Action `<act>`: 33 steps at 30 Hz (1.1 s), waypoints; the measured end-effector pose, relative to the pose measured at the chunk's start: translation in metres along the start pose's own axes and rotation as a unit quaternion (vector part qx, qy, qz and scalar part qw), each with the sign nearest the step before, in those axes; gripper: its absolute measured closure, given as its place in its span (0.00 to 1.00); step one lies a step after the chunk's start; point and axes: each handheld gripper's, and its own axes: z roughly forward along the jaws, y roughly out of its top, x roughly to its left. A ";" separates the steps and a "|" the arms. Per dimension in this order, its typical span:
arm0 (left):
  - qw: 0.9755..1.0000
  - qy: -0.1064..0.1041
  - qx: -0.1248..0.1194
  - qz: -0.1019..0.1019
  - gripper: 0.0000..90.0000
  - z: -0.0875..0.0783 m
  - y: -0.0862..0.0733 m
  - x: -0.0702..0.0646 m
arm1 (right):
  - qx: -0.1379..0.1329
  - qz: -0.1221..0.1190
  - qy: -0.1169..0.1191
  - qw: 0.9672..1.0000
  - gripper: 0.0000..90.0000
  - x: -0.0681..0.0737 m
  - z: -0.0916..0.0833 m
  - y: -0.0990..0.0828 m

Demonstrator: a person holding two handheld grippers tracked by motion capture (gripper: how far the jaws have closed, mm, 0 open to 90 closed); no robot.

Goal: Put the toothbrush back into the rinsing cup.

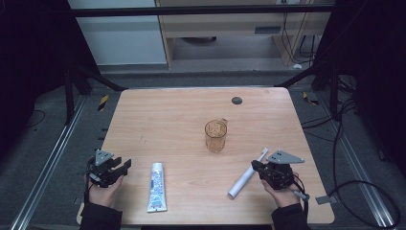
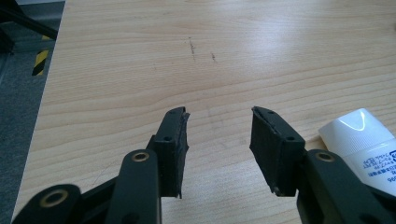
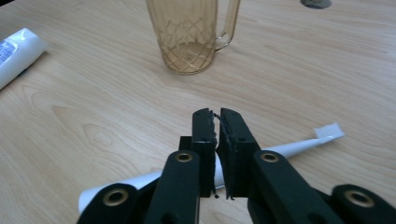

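Toothbrush [image 1: 247,176] lies flat on the desk [image 1: 182,110] near its front right corner, handle end toward me and bristle head pointing up toward the cup [image 1: 216,135]; it sits directly under my right hand-held gripper [image 1: 256,166]. In the right gripper view the jaws stand almost closed, only a thin slit between the pads, and the white handle [image 3: 299,148] passes beneath them, so I judge that they hover over it and do not yet clamp it. My left hand-held gripper [image 1: 125,165] rests at the front left edge of the desk with its jaws wide apart and nothing between them; bare wood shows in the gap. The toothpaste tube [image 1: 157,187] lies flat just to the right of that gripper, cap end away from me, apart from the jaws. The amber cup stands upright near the middle of the desk, mouth open, handle on its far right side, which suits it as a receptacle for the brush. Open wood lies between the toothbrush and the cup, so a lift and carry has a clear path. The front edge is close to both hands; the small dark disc [image 1: 236,100] sits well behind the cup, out of the way.
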 end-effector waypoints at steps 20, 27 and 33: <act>1.000 0.000 0.007 0.009 0.60 0.002 0.000 -0.003 | 0.048 -0.024 0.048 0.997 1.00 0.027 0.031 -0.009; 1.000 0.000 0.009 0.010 0.60 0.003 0.000 -0.004 | 0.061 -0.029 0.054 0.996 1.00 0.030 0.037 -0.012; 1.000 0.001 0.009 0.010 0.60 0.003 0.000 -0.004 | 0.072 -0.030 0.055 0.995 1.00 0.029 0.039 -0.014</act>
